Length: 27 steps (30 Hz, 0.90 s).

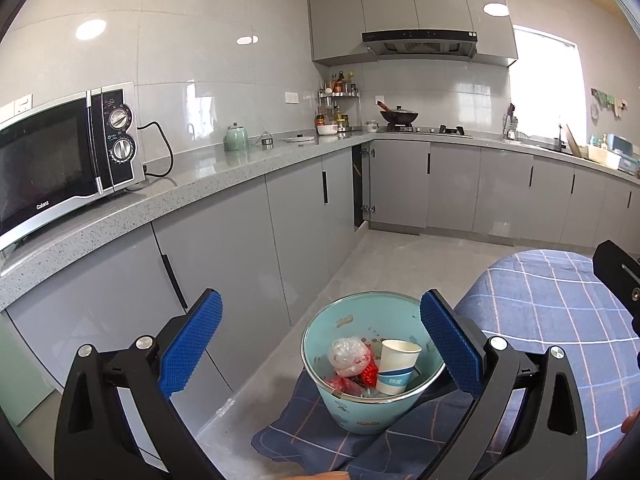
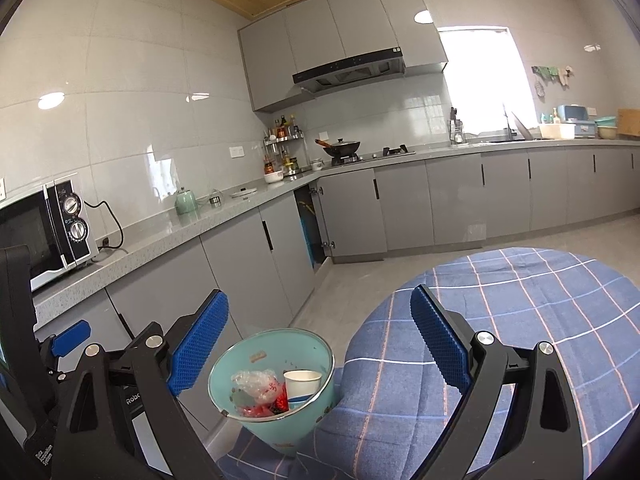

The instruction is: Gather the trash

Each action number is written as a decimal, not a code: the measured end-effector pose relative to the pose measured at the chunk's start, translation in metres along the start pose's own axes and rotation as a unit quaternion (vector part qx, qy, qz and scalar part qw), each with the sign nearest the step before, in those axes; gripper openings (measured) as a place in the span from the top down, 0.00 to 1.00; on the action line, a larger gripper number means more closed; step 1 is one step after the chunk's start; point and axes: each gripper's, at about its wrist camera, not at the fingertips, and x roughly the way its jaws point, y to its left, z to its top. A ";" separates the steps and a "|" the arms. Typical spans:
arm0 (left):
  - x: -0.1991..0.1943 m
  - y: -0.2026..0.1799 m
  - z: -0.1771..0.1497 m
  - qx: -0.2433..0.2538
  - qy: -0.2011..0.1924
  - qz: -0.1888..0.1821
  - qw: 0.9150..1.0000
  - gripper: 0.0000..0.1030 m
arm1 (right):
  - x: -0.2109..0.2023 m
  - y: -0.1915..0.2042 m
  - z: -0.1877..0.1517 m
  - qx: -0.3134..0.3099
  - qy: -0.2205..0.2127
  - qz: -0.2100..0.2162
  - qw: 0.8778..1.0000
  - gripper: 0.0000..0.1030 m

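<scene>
Both the left hand-held gripper (image 1: 320,344) and the right hand-held gripper (image 2: 320,346) stand wide open and hold nothing, I think because the trash is already dropped. Just ahead of them and below, the light blue bin (image 1: 352,414) sits beside a surface with a blue checked cloth (image 2: 520,320), so it stays in easy reach. Inside it a paper cup (image 1: 396,366) stands against crumpled plastic (image 1: 348,356) and red wrappers (image 1: 370,374). Farther, to the left, the counter (image 1: 192,176) carries a microwave (image 1: 60,160).
</scene>
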 end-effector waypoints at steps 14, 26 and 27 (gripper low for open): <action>0.002 -0.002 -0.002 0.001 0.003 0.000 1.000 0.05 | 0.000 -0.004 -0.002 0.008 0.001 -0.005 1.000 0.11; 0.002 -0.003 -0.002 -0.001 0.005 -0.002 1.000 0.05 | -0.001 -0.005 -0.003 0.013 -0.001 -0.006 1.000 0.11; 0.002 -0.003 -0.002 -0.001 0.005 -0.002 1.000 0.05 | -0.001 -0.005 -0.002 0.013 -0.001 -0.007 1.000 0.11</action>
